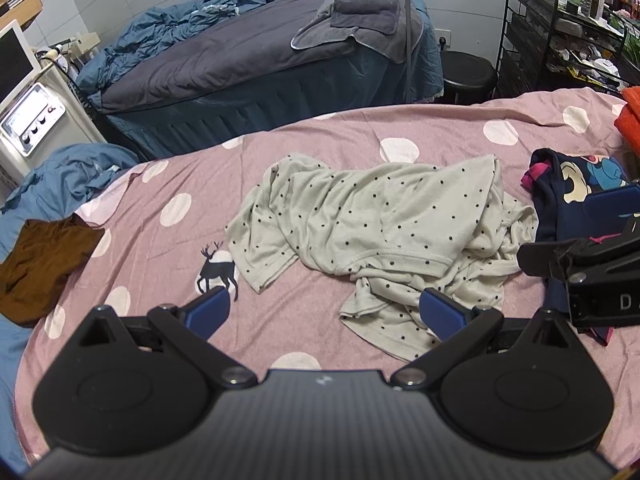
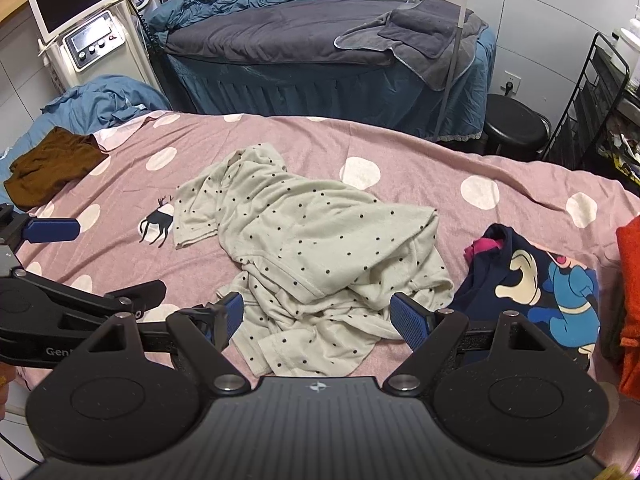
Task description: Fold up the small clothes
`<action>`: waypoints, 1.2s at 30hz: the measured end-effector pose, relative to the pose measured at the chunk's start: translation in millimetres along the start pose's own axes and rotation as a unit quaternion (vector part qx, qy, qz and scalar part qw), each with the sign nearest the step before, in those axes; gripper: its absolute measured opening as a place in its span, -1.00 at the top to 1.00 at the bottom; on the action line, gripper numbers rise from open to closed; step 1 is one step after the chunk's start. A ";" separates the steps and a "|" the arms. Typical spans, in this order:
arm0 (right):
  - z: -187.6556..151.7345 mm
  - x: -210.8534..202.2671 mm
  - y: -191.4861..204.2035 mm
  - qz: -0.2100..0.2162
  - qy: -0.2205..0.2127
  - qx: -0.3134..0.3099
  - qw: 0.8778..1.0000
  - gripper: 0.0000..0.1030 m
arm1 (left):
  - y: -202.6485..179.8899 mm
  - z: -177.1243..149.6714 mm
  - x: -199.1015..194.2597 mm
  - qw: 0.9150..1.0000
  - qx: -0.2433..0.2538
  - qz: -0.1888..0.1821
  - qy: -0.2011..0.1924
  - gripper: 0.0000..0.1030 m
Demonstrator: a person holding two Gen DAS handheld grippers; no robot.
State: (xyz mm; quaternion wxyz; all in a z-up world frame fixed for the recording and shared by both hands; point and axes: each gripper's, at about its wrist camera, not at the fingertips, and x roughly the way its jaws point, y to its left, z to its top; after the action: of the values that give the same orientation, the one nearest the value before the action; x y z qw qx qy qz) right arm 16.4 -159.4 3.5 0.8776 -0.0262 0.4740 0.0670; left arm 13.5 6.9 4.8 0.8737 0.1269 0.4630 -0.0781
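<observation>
Both sets of blue pads are standing fully spread, gripping nothing: the left gripper (image 1: 324,312) is hovering with its right-side pad over the near crumpled hem of the polka-dot garment (image 1: 380,224) and its other pad over bare sheet, beside the deer print (image 1: 216,268); the right gripper (image 2: 316,316) is hanging over the same near hem, pads straddling the bunched folds, not visibly touching cloth. Both are pointing steeply down. The polka-dot garment is lying rumpled in the middle of the pink dotted bedsheet (image 1: 332,132), unfolded, layers twisted over each other. Relative to the garment: a cartoon-print navy piece (image 2: 540,284) is sitting just beside its right edge, a brown piece (image 2: 52,164) well apart to its left at the sheet's corner, an orange cloth (image 2: 630,280) further right past the navy one. Step looks like the approach before the first grasp, so folding is barely starting. Next move probably calls for each gripper lowering onto a separate edge or corner of the garment, pinching a single layer, then pulling apart to flatten it; the tangled hem is risking a multi-layer grab.
</observation>
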 end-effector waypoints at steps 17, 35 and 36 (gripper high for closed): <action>6.2 2.6 -6.9 0.018 0.001 -0.017 1.000 -1.00 | -6.1 7.1 3.3 1.000 -0.009 0.020 0.013 -0.99; 2.2 6.4 -27.0 0.064 0.012 -0.041 0.997 -1.00 | -20.1 6.6 -4.3 0.998 -0.035 0.030 0.038 -0.99; 2.6 7.5 -26.7 0.060 0.013 -0.039 0.997 -1.00 | -19.5 7.3 -2.1 0.998 -0.033 0.027 0.040 -0.99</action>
State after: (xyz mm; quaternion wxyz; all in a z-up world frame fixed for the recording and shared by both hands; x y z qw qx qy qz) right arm 26.4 -184.8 -1.9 0.8640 -0.0328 0.4831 0.1381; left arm 13.2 -13.8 7.5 0.8601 0.1133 0.4963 -0.0337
